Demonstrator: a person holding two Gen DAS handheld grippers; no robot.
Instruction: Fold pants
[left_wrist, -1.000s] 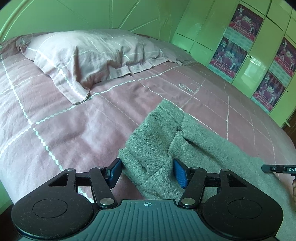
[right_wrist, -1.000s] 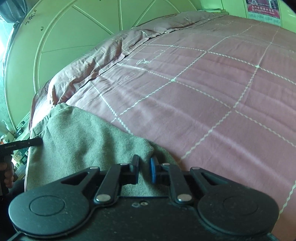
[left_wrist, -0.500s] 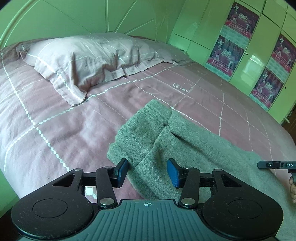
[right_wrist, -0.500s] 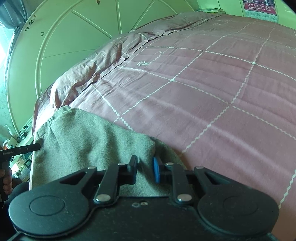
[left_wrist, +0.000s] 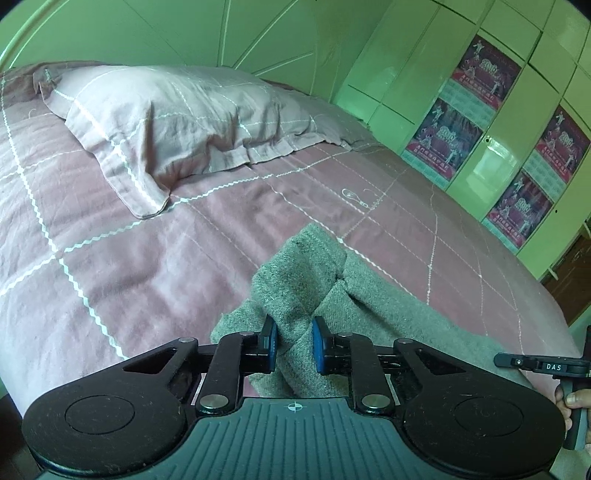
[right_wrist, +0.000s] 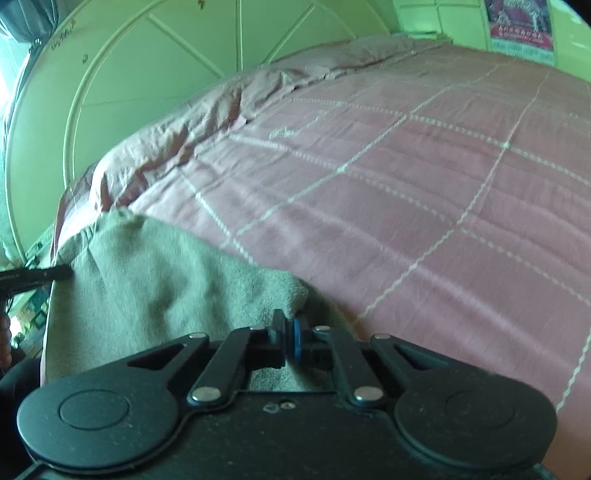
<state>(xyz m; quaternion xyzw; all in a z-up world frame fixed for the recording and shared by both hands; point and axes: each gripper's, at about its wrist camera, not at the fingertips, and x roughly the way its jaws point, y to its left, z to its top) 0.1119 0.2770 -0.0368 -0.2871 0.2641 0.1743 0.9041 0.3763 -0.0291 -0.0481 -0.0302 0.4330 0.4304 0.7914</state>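
Note:
The grey pants (left_wrist: 369, 306) lie along the near edge of the pink bed (left_wrist: 147, 258). In the left wrist view, my left gripper (left_wrist: 294, 343) is closed on a bunched fold of the pants, which is gathered between its blue pads. In the right wrist view, my right gripper (right_wrist: 289, 338) is shut on the other end of the pants (right_wrist: 166, 280), pinching a corner of the cloth. The right gripper's tip shows at the far right of the left wrist view (left_wrist: 539, 365).
A pink pillow (left_wrist: 184, 122) lies at the head of the bed by the green headboard (left_wrist: 221, 33). Green wardrobe doors with posters (left_wrist: 484, 85) stand on the far side. The bedspread (right_wrist: 406, 203) stretches beyond the pants.
My left gripper has narrowed its jaws onto the bunched fold of pants. My right gripper has closed tighter on the pants corner. Both views have shifted slightly over the bed.

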